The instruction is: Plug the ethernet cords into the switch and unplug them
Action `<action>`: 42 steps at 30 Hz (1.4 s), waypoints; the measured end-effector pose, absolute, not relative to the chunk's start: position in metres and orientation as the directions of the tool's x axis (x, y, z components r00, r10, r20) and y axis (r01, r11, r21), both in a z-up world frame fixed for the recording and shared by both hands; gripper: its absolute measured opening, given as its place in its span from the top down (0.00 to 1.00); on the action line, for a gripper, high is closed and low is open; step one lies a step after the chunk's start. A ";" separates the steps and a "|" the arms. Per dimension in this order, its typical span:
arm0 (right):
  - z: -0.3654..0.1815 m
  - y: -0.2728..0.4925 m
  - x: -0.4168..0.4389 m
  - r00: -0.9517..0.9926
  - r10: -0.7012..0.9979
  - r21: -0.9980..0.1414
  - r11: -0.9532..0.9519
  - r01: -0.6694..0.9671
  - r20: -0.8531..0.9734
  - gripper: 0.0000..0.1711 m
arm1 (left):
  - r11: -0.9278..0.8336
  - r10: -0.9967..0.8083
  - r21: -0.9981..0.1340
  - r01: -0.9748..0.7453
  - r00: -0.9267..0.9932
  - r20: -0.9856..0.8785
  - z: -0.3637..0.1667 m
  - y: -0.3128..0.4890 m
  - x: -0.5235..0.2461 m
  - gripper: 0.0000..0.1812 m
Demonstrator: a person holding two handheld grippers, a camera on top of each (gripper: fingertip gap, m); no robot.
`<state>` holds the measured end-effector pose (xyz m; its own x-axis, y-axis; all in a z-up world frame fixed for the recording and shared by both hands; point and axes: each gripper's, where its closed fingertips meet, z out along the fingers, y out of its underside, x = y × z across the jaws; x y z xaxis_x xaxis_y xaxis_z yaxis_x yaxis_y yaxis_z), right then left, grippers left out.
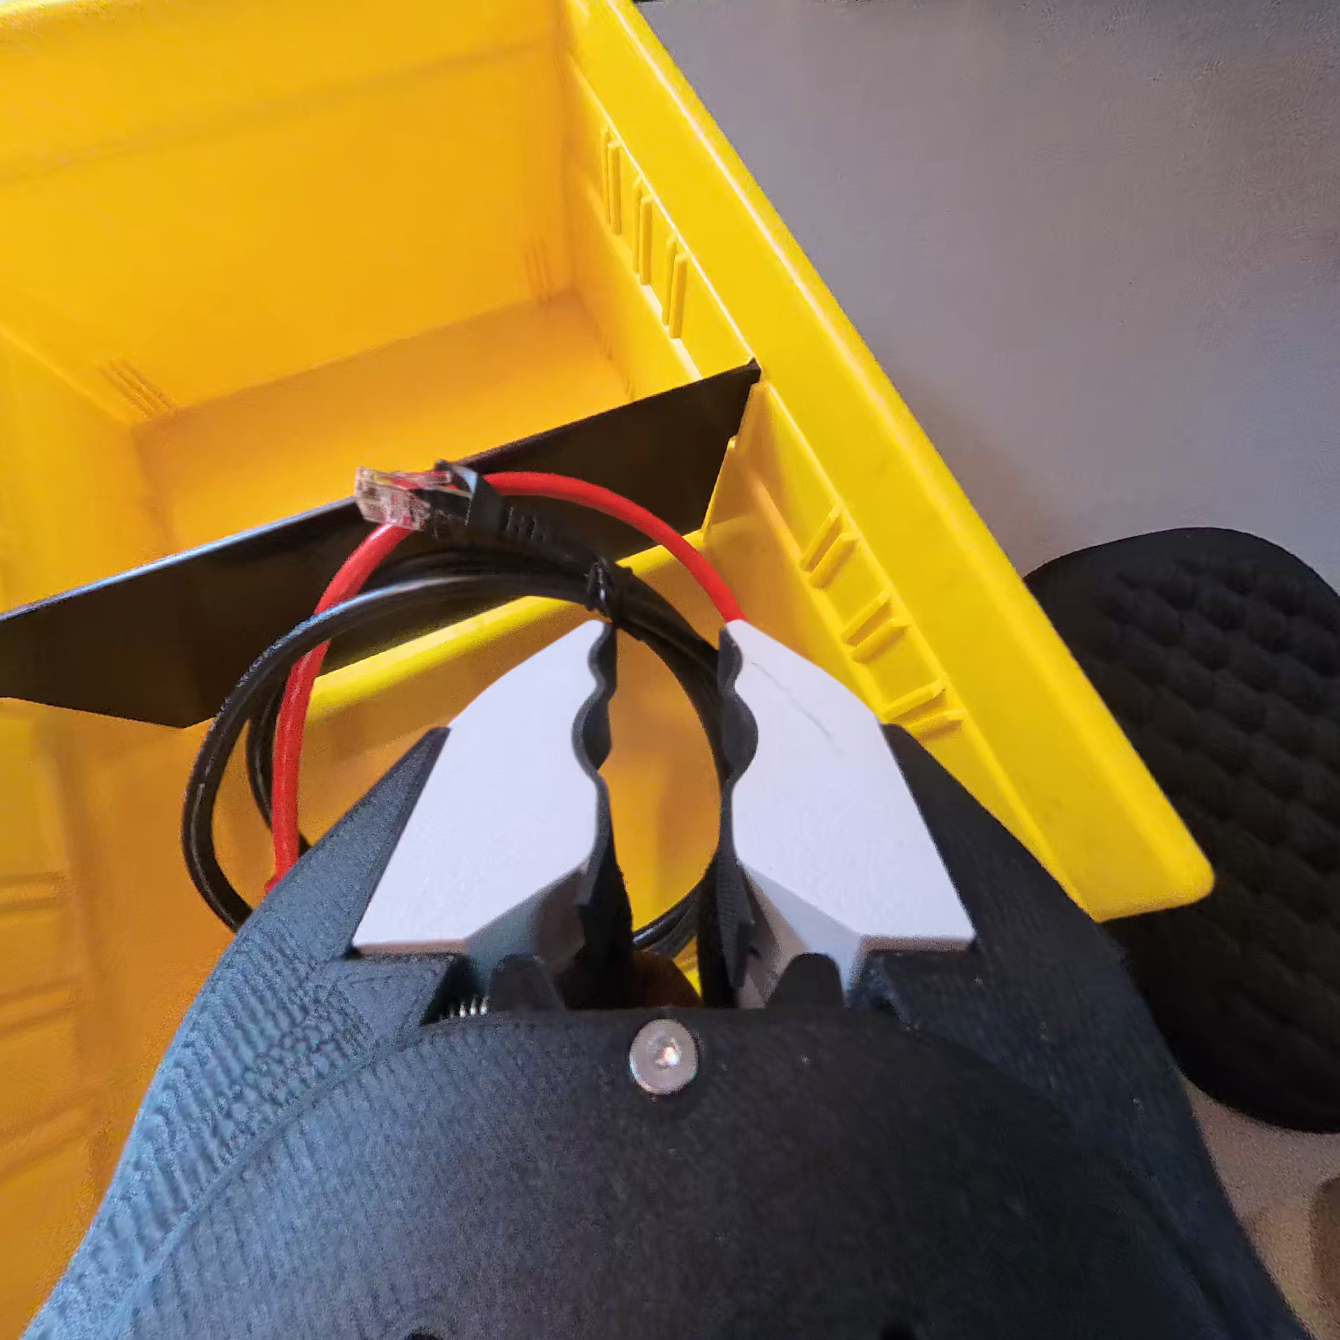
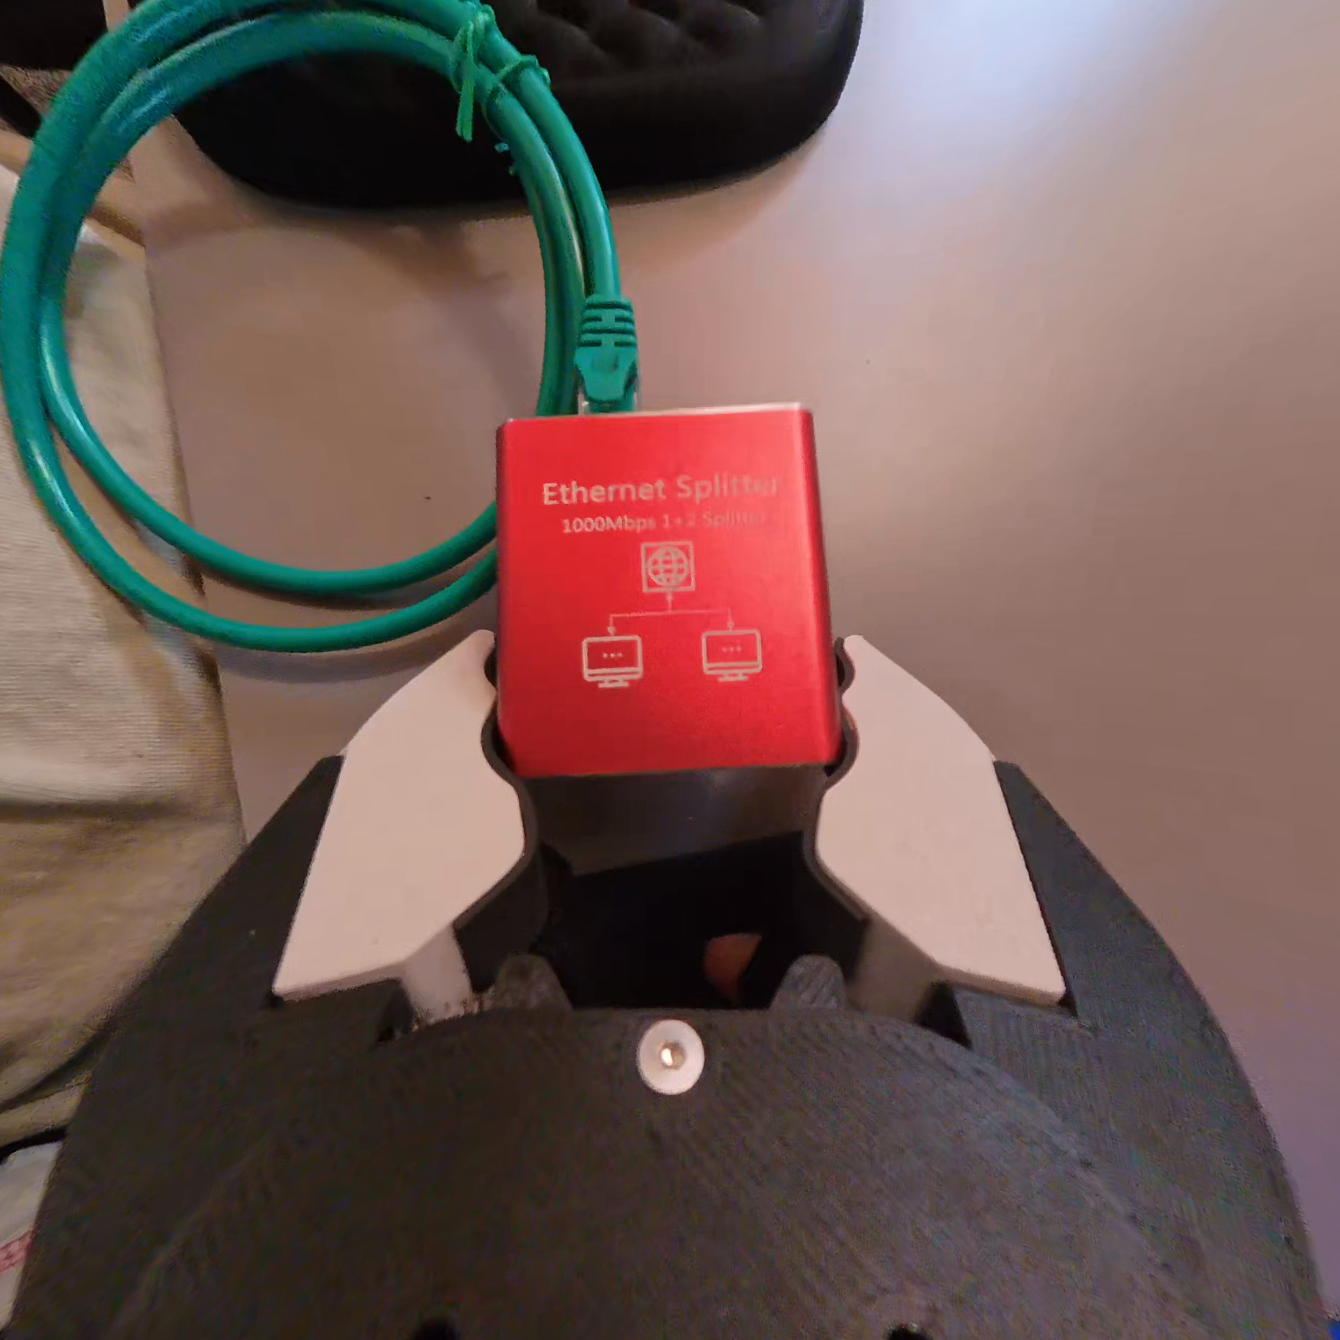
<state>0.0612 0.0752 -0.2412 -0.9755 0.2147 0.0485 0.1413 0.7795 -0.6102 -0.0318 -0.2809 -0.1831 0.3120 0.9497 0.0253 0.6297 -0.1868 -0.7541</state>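
Note:
My right gripper [image 2: 667,642] is shut on a red box-shaped switch [image 2: 663,580] and holds it by its near end, above the table. A coiled green ethernet cord [image 2: 290,623] has its plug [image 2: 608,348] in the switch's far end. My left gripper [image 1: 667,631] is open, over the near compartment of a yellow bin [image 1: 870,580]. Under its fingertips lie a coiled black cord [image 1: 210,761], tied with a black tie, and a red cord [image 1: 294,725]. A clear plug [image 1: 395,497] with a black boot rests against the bin's black divider [image 1: 145,623].
A black padded cushion lies beside the bin [image 1: 1218,725] and also shows beyond the green cord [image 2: 652,109]. A beige cloth [image 2: 72,652] lies at the left of the right wrist view. The bin's far compartment [image 1: 362,399] holds nothing visible. Left tips to right tips: about 40 centimetres. To the clear plug [image 1: 395,497]: left tips about 6 centimetres, right tips about 45 centimetres.

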 end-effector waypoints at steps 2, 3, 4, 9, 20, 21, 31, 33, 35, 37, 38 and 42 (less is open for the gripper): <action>-0.239 0.076 0.060 -0.974 0.214 -0.616 0.778 0.122 0.077 0.50 | -0.186 0.950 -0.760 0.623 0.312 0.023 -0.185 -0.280 -0.032 0.87; -0.237 0.076 0.059 -0.972 0.215 -0.621 0.776 0.113 0.091 0.49 | -0.179 0.949 -0.768 0.615 0.314 0.030 -0.185 -0.280 -0.031 0.87; -0.234 0.077 0.058 -0.970 0.221 -0.627 0.771 0.111 0.100 0.47 | -0.166 0.949 -0.778 0.607 0.314 0.043 -0.183 -0.279 -0.030 0.88; -0.219 0.081 0.052 -0.955 0.264 -0.675 0.730 0.106 0.136 0.43 | -0.126 0.954 -0.824 0.552 0.296 0.053 -0.161 -0.290 -0.020 0.90; -0.199 0.082 0.048 -0.940 0.282 -0.735 0.676 0.054 0.191 0.45 | -0.098 0.962 -0.924 0.369 0.271 0.006 -0.096 -0.307 0.013 0.96; -0.200 0.082 0.048 -0.940 0.279 -0.729 0.683 0.050 0.197 0.45 | -0.113 0.967 -0.919 0.378 0.256 -0.014 -0.097 -0.310 0.013 0.96; -0.201 0.079 0.049 -0.938 0.259 -0.716 0.698 0.017 0.231 0.46 | -0.156 0.981 -0.930 0.333 0.162 -0.106 -0.077 -0.322 0.025 0.97; -0.199 0.079 0.050 -0.938 0.256 -0.720 0.694 0.010 0.234 0.46 | -0.164 0.977 -0.941 0.295 0.180 -0.114 -0.066 -0.318 0.033 0.97; -0.196 0.077 0.050 -0.935 0.256 -0.727 0.687 -0.002 0.245 0.46 | -0.146 0.965 -0.967 0.211 0.245 -0.092 -0.047 -0.306 0.042 0.97; -0.188 0.072 0.050 -0.930 0.253 -0.752 0.658 -0.036 0.266 0.46 | -0.118 0.932 -0.986 0.117 0.354 -0.069 -0.029 -0.287 0.054 0.97; -0.181 0.067 0.051 -0.927 0.248 -0.772 0.632 -0.066 0.282 0.46 | -0.095 0.905 -0.993 0.074 0.422 -0.056 -0.020 -0.275 0.061 0.97; -0.141 0.041 0.066 -0.899 0.208 -0.853 0.451 -0.262 0.386 0.53 | -0.013 0.723 -0.999 -0.036 0.690 -0.034 0.003 -0.223 0.089 0.97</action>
